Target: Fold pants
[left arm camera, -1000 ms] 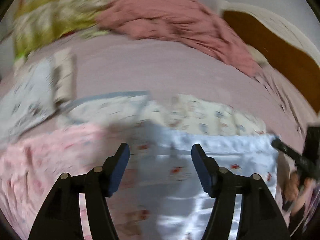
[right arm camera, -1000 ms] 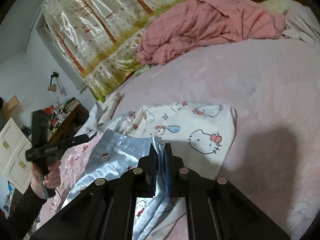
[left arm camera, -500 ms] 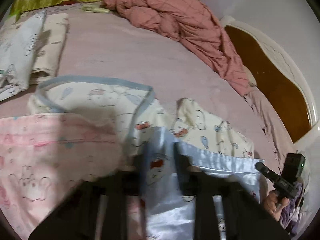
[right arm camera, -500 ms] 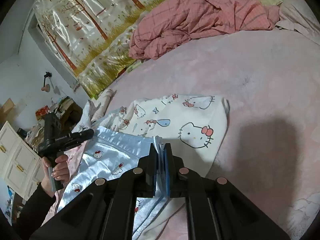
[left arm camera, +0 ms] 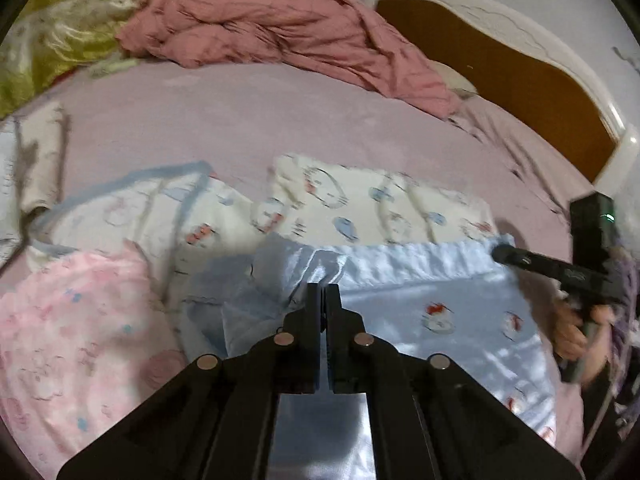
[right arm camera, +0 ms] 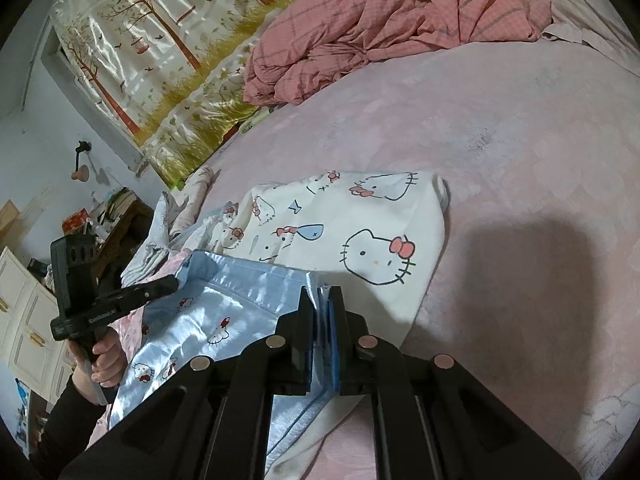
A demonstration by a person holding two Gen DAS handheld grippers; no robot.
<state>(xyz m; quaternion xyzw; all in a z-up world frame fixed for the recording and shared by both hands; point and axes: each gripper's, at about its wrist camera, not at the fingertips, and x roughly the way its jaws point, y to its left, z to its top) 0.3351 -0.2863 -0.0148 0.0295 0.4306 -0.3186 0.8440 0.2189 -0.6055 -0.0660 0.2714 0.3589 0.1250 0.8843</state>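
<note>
Two grippers have hold of one garment, the shiny pale blue pants point(left arm camera: 420, 292), which lie on the pink bed point(left arm camera: 208, 120) over a white cartoon-print garment point(left arm camera: 372, 204).

Left wrist view: the left gripper point(left arm camera: 323, 292) has its jaws pressed together on a bunched bit of the waistband edge. That edge runs left to right across the frame, straight ahead of the fingertips, out to the right gripper point(left arm camera: 502, 252) at its far right corner. A pink printed garment point(left arm camera: 72, 320) lies to the left; a rumpled pink quilt point(left arm camera: 280, 28) sits far back.

Right wrist view: the right gripper point(right arm camera: 322, 296) is nearly closed, pinching layered blue fabric at the near corner. The left gripper point(right arm camera: 170, 282) grips the opposite end. Both stand equally on the band, so any fold likely carries it together. No containers show.
</note>
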